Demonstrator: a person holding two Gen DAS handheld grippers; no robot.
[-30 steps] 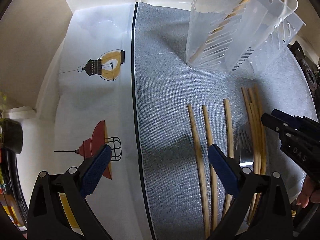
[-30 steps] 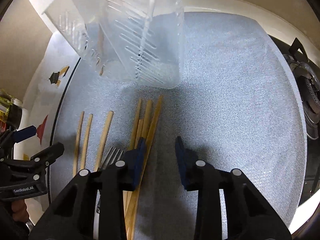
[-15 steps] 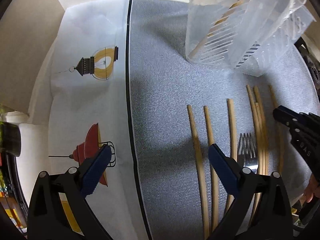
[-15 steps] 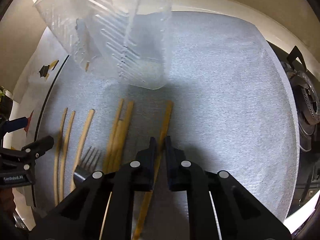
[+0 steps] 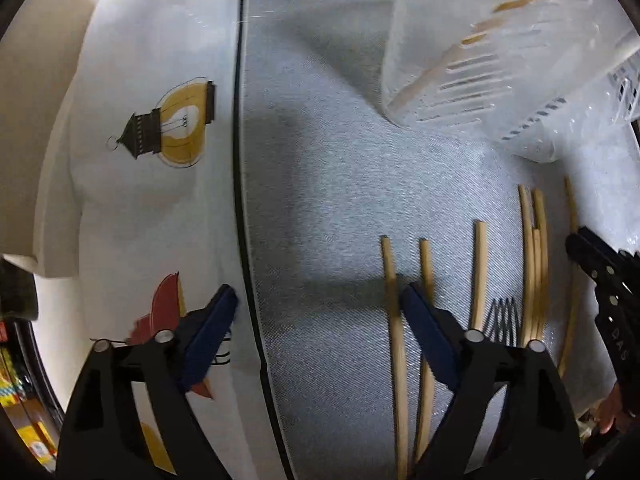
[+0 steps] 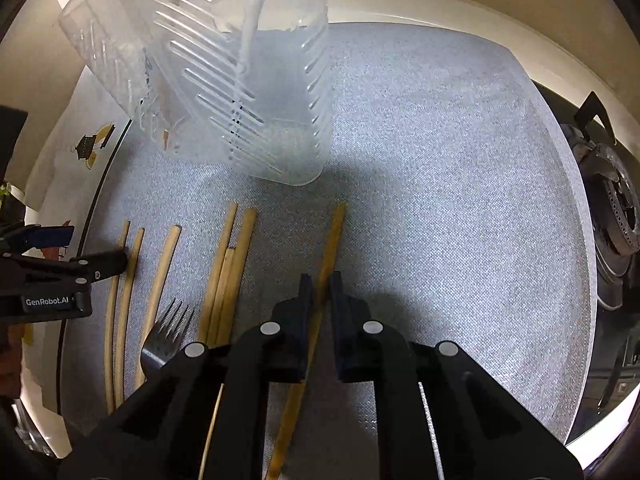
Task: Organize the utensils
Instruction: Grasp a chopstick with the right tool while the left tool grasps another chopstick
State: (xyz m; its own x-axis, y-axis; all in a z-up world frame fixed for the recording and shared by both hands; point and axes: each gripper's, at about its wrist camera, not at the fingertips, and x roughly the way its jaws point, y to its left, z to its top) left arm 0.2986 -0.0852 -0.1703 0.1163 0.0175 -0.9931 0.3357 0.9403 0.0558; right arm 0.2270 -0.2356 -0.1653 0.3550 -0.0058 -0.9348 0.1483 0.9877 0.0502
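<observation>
Right wrist view shows us our right gripper (image 6: 319, 292) closed on 1 bamboo chopstick (image 6: 330, 240), which runs between the jaws and points toward the clear plastic utensil holder (image 6: 256, 100). That chopstick lies apart from the others, to their right on the grey mat (image 6: 440, 180). Just left of it we see a cluster of 3 chopsticks (image 6: 230, 264) lying side by side, then a metal fork (image 6: 166, 332) with tines pointing away from us, then 3 more chopsticks (image 6: 160, 276) spread further left. A white utensil handle (image 6: 254, 12) stands in the holder, and a chopstick leans in another compartment.

Left wrist view shows our left gripper (image 5: 316, 312) wide open and holding nothing, hovering over the mat's left part; its right finger sits above 2 chopsticks at the left of the row, while its left finger is over the white printed cloth (image 5: 152, 120) beside the mat. The holder stands at the far right of this view, near the chopstick tips. A stove burner (image 6: 616, 208) shows past the mat's right edge.
</observation>
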